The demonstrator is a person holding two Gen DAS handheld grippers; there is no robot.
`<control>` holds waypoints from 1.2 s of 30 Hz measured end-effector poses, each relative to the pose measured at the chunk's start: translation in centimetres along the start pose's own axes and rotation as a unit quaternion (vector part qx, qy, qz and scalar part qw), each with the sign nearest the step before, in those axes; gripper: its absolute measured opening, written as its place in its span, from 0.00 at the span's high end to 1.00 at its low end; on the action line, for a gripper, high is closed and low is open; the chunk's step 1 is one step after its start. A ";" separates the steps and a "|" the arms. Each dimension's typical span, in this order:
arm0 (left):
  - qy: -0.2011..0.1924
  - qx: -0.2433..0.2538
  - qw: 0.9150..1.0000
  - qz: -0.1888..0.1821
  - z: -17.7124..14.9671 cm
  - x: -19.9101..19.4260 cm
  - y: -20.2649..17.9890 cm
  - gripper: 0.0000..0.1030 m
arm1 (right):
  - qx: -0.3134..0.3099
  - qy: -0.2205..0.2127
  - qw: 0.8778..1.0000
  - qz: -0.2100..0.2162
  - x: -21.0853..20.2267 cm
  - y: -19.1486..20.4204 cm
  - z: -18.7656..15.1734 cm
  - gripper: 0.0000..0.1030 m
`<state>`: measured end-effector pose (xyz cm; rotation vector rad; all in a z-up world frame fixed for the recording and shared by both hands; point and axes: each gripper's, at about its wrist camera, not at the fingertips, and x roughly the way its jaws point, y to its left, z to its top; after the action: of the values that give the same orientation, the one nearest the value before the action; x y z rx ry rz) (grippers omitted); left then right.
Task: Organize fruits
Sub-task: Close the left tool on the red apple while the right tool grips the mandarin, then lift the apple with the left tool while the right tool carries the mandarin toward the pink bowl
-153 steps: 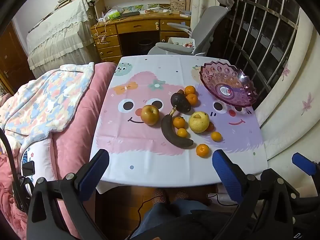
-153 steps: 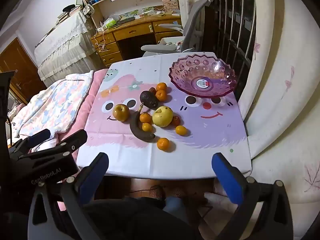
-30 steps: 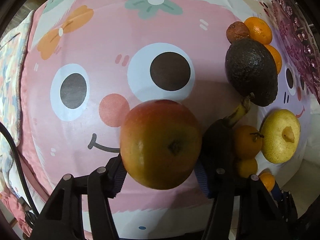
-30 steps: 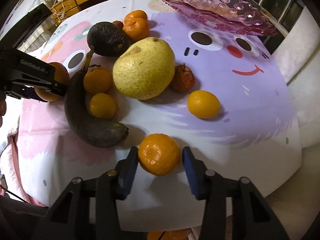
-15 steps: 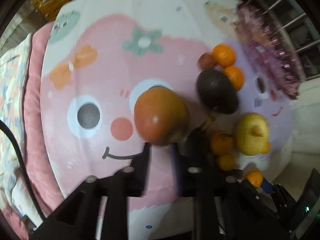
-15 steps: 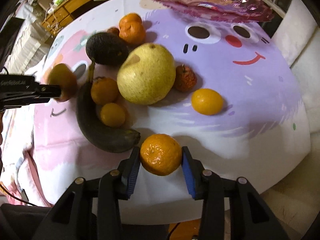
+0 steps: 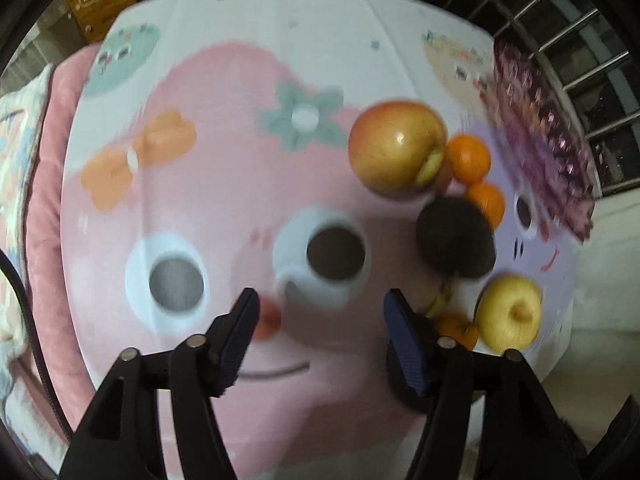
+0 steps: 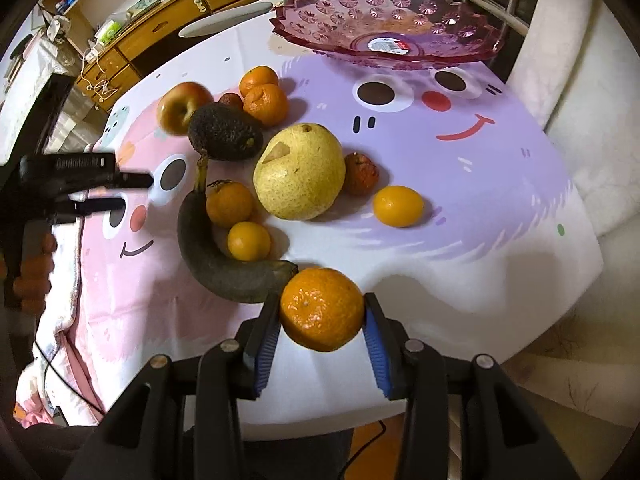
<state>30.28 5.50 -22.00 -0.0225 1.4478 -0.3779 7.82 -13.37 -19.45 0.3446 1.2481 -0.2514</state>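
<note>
1. A mandarin [image 8: 322,309] is pinched between the blue pads of the right gripper [image 8: 323,322], at the near edge of the table [image 8: 500,240].
2. The left gripper [image 7: 320,322] is seen spread, with nothing between its fingers.
3. An apple [image 7: 397,151] is seen apart from that gripper, beside the avocado [image 8: 225,132] and two oranges [image 8: 265,98].
4. The pear [image 8: 300,172] and blackened banana [image 8: 224,256] are found mid-table.
5. The pink bowl [image 8: 386,24] is set at the far right corner.
</note>
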 end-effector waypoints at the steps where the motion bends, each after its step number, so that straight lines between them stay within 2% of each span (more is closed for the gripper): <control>1: -0.008 0.002 1.000 -0.005 0.5 -0.3 -0.1 0.27 | -0.001 0.000 1.000 -0.002 -0.2 -0.2 0.0 0.61; 3: -0.027 0.008 0.999 -0.020 1.9 -1.0 -0.4 0.22 | 0.000 0.001 1.000 -0.003 -0.4 -0.2 0.1 0.61; 6: -0.057 0.018 0.998 -0.038 4.0 -1.5 -1.3 0.20 | -0.001 -0.002 1.000 -0.002 -0.6 -0.3 0.5 0.61; 8: -0.079 0.013 0.996 -0.036 5.7 -1.6 -1.6 0.19 | -0.005 -0.006 1.000 -0.003 -0.7 -0.5 1.1 0.61; 12: -0.100 -0.014 0.995 -0.004 8.3 -1.2 -1.3 0.15 | -0.018 -0.010 1.000 0.001 -0.6 -1.0 2.3 0.61; 17: -0.101 -0.060 0.992 0.050 10.2 0.7 0.4 0.14 | -0.044 0.000 0.999 0.016 -0.3 -2.1 4.1 0.61; 18: -0.102 -0.073 0.990 0.065 10.6 1.2 0.9 0.10 | -0.049 0.001 0.999 0.017 -0.3 -2.3 4.3 0.61; 20: -0.105 -0.094 0.988 0.056 10.8 2.1 1.7 0.05 | -0.059 0.005 0.998 0.016 0.0 -2.9 4.8 0.61; 22: -0.114 -0.115 0.986 0.046 11.1 2.5 2.1 0.05 | -0.065 0.012 0.998 0.016 0.4 -3.6 5.4 0.61; 25: -0.121 -0.120 0.984 0.043 11.5 3.0 2.3 0.05 | -0.067 0.021 0.997 0.015 0.7 -4.7 6.0 0.61; 27: -0.110 -0.129 0.985 0.029 11.5 3.6 2.7 0.05 | -0.067 0.025 0.997 0.015 0.9 -5.2 6.4 0.61; 31: -0.096 -0.158 0.983 -0.003 11.3 4.6 2.5 0.14 | -0.068 0.029 0.997 0.018 1.1 -6.0 7.1 0.61; 32: -0.096 -0.160 0.982 -0.006 11.3 4.7 2.4 0.16 | -0.068 0.029 0.997 0.019 1.1 -6.1 7.3 0.61; 34: -0.106 -0.158 0.982 -0.012 11.4 4.8 1.8 0.28 | -0.069 0.029 0.997 0.021 1.1 -6.3 7.6 0.61; 36: -0.108 -0.154 0.982 -0.009 11.5 4.8 1.2 0.30 | -0.071 0.028 0.997 0.024 1.0 -6.5 8.0 0.61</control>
<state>42.06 2.96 -25.35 -0.3163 1.2782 -0.1570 12.75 -22.48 -19.01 0.2604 1.3041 -0.1124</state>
